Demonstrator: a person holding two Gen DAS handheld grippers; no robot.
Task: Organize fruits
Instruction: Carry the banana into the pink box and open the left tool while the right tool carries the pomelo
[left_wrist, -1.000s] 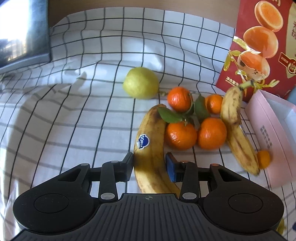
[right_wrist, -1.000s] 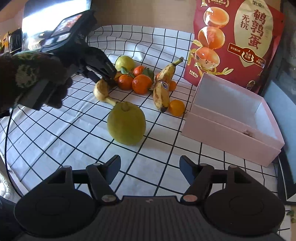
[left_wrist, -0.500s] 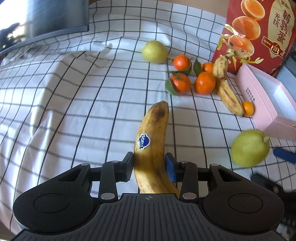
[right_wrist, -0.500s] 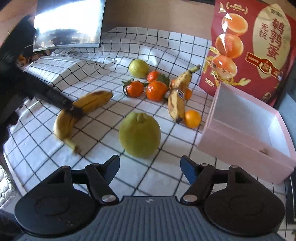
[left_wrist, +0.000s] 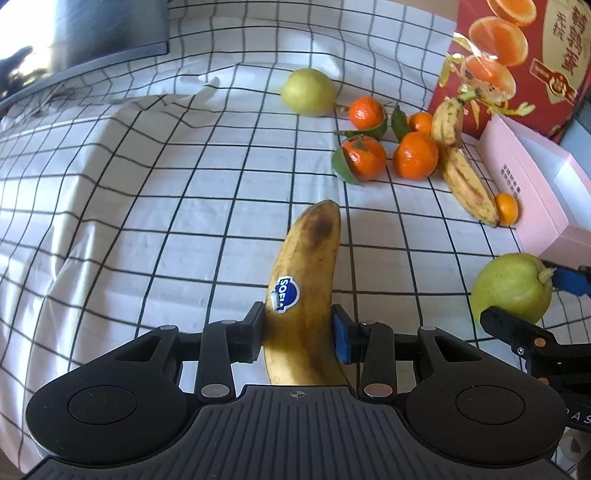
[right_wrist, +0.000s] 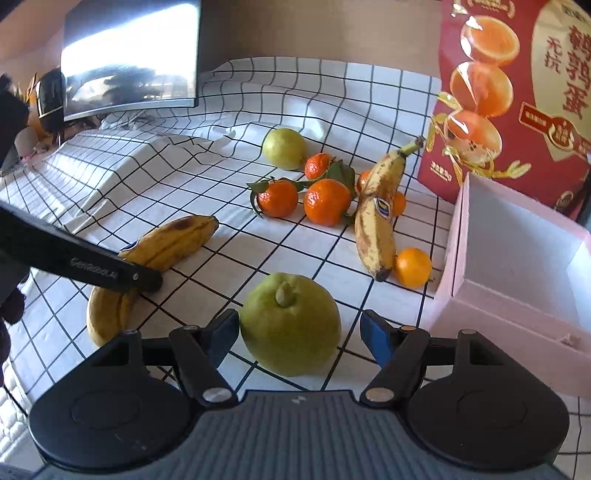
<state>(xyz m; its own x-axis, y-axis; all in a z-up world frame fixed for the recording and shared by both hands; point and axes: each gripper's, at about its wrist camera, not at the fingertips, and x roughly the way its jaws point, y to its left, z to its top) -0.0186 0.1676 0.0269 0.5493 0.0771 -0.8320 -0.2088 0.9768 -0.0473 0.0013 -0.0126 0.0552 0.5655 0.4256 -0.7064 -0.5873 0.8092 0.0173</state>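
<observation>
My left gripper (left_wrist: 298, 330) is shut on a spotted banana (left_wrist: 306, 280) with a blue sticker, low over the checked cloth; it also shows in the right wrist view (right_wrist: 168, 245). My right gripper (right_wrist: 300, 334) is open around a large green pear (right_wrist: 290, 323), its fingers either side and not touching; the pear also shows in the left wrist view (left_wrist: 511, 288). Farther back lie several mandarins (right_wrist: 327, 201), a second banana (right_wrist: 375, 225), a small mandarin (right_wrist: 413, 266) and a second green pear (right_wrist: 284, 147).
An open pink box (right_wrist: 517, 258) stands at the right, with a red printed bag (right_wrist: 517, 92) behind it. A dark monitor (right_wrist: 129, 62) stands at the back left. The checked cloth (left_wrist: 147, 221) has a raised fold at the left.
My left gripper has carried the banana away from the fruit pile toward the near side. My right gripper has moved forward so its fingers now flank the large pear.
</observation>
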